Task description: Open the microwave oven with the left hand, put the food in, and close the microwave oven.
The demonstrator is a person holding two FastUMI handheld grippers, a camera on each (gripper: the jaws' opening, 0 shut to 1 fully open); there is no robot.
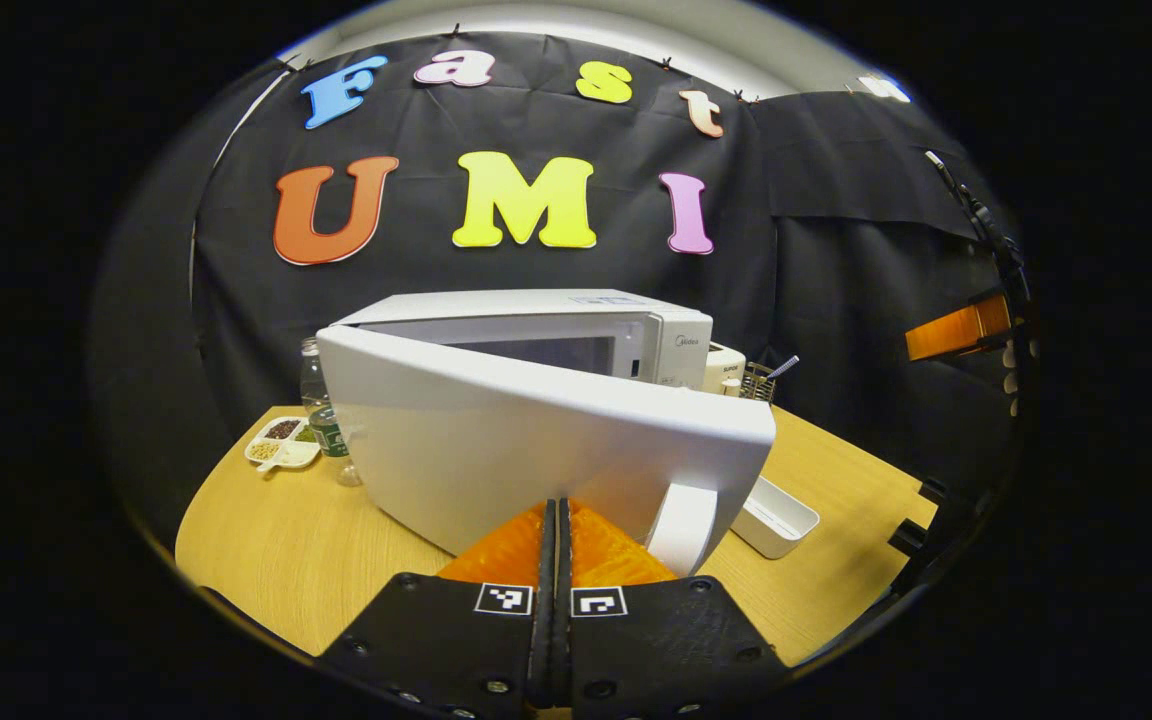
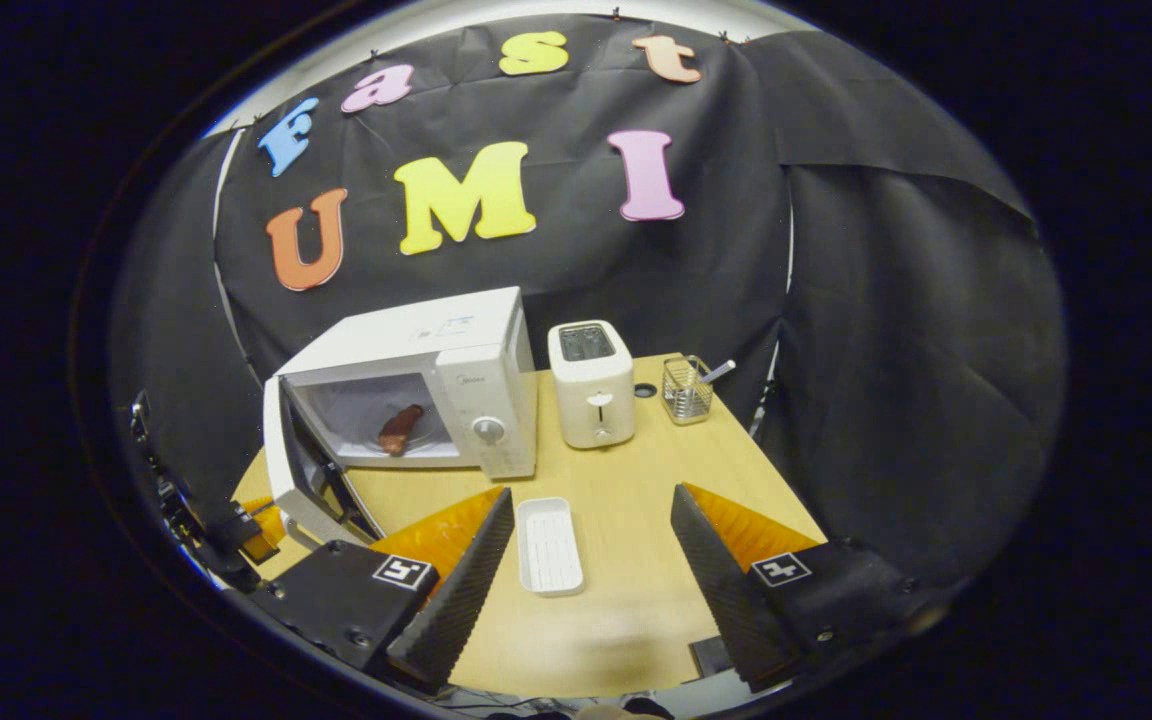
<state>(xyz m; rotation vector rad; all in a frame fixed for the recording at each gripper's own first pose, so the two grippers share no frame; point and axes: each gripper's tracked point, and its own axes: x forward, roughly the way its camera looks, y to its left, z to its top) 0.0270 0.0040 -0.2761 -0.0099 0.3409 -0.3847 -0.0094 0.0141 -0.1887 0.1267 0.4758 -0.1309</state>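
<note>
- Microwave sits on the wooden table, toward its back left in the right gripper view; a toaster stands just to its right, a wire holder with a utensil beyond that.
- Microwave door is swung part-way open, hinged on the left side of the oven. In the left gripper view its outer white face spans the middle of the picture, with the handle at its near right end.
- Food, a reddish-brown oblong piece, lies inside the microwave cavity on the floor of the chamber, seen through the opening in the right gripper view.
- Left gripper: fingers pressed together, nothing between them. The tips are right at the lower edge of the door's outer face, just left of the handle; whether they touch the door I cannot tell.
- Right gripper: fingers spread wide, holding nothing. It hangs above the near part of the table, well apart from the microwave and the food.
- White tray, long and shallow, lies on the table between the right gripper's fingers as seen from above, in front of the microwave and apart from it.
- Left side of the table in the left gripper view: a divided dish of small foods and a clear bottle, beside the door's hinge end.
</note>
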